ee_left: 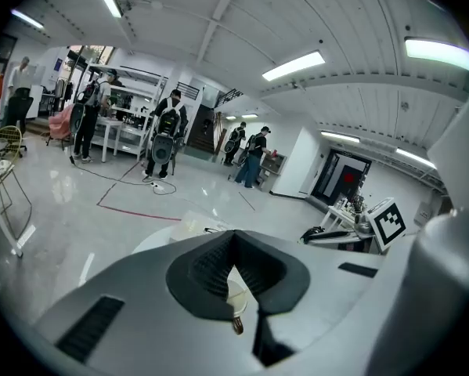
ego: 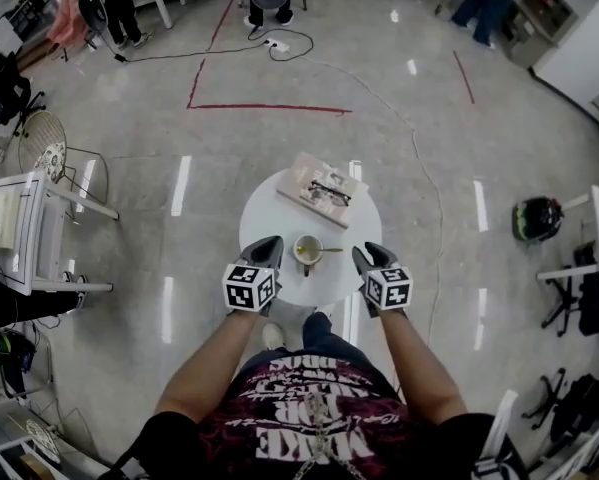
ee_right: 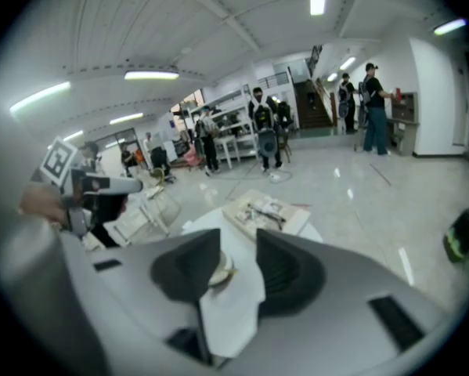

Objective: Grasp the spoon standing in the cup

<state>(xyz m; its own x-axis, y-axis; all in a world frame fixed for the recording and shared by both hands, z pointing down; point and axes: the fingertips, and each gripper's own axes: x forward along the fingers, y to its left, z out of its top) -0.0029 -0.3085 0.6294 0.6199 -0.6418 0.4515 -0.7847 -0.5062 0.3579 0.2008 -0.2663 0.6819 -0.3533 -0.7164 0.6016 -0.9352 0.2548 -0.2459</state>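
A pale cup stands near the front of the round white table. A spoon sits in it, its handle leaning out to the right. My left gripper hovers just left of the cup with its jaws meeting at the tips and nothing held. The left gripper view shows the cup and the spoon's end below the jaws. My right gripper is to the right of the cup, open and empty. In the right gripper view the cup peeks out beside the left jaw of the right gripper.
An open book with a pair of glasses lies at the table's far side. White furniture and a wire chair stand at the left, a helmet lies on the floor at the right. People stand far back in the room.
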